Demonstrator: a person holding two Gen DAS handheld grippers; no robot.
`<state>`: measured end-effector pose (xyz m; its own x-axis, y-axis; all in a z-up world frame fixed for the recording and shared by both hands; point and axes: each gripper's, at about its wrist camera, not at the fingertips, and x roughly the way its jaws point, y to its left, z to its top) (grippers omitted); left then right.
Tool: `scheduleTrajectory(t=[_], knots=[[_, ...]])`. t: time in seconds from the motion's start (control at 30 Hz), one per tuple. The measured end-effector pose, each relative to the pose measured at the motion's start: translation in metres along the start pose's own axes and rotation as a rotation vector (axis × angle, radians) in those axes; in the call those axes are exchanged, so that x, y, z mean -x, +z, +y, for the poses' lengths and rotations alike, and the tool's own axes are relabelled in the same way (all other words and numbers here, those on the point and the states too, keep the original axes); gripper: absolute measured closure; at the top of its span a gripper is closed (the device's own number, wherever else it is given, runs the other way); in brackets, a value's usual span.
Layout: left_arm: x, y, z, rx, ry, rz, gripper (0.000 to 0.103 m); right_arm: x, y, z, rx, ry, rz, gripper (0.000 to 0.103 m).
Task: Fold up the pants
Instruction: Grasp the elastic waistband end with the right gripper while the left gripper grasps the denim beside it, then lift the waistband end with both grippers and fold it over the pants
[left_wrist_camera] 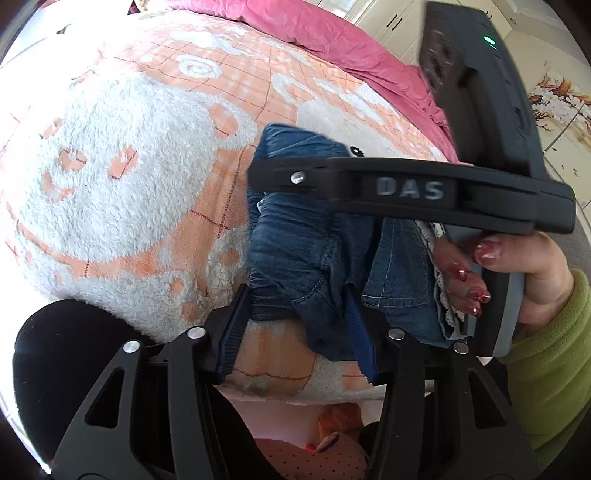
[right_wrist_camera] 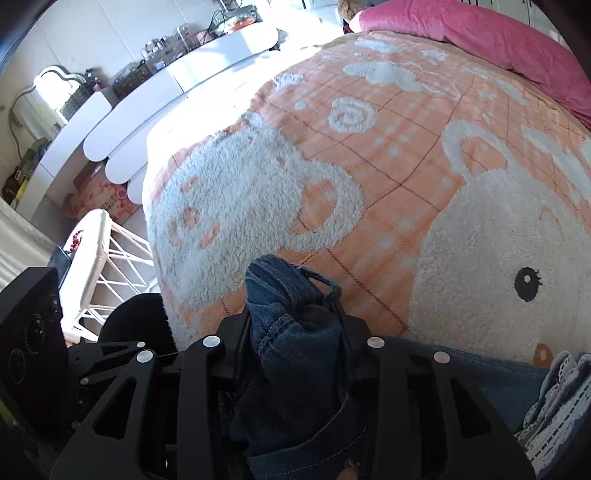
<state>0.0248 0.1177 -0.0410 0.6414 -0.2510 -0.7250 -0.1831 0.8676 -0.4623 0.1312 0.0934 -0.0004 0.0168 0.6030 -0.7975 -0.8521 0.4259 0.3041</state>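
Two grippers [left_wrist_camera: 295, 325] [right_wrist_camera: 295, 328] clamped on denim pants [left_wrist_camera: 295, 236]; fleece blanket [left_wrist_camera: 122, 177] beneath, pink quilt [left_wrist_camera: 332, 33] beyond.

Bed with orange-white fleece blanket [right_wrist_camera: 369, 177], pink duvet [right_wrist_camera: 480, 40], white scalloped dresser [right_wrist_camera: 177, 92] left, cream cabinets [left_wrist_camera: 388, 18], bright daylight.

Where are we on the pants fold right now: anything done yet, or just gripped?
Done: both grips look made. The left gripper pinches a bunch of the denim pants, and the right gripper is clamped on another bunch. In hand: the pants hang crumpled between them above the orange blanket. Left: no neat fold shows yet; the fabric still needs spreading flat, folding and setting down.
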Motion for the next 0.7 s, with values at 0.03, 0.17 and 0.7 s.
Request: scheduleTrajectory(t=[0.03, 0.17, 0.7], knots=[[0.002, 0.001, 0.001, 0.004, -0.012, -0.007, 0.051, 0.012, -0.002, -0.002, -0.002, 0.030, -0.034, 0.070], [0.007, 0.007, -0.001, -0.006, -0.037, -0.026, 0.040, 0.055, -0.012, -0.012, -0.035, 0.113, -0.141, 0.071], [-0.021, 0.022, -0.117, -0.167, -0.196, -0.002, 0.062, 0.164, -0.068, -0.103, -0.137, 0.096, -0.359, 0.072]])
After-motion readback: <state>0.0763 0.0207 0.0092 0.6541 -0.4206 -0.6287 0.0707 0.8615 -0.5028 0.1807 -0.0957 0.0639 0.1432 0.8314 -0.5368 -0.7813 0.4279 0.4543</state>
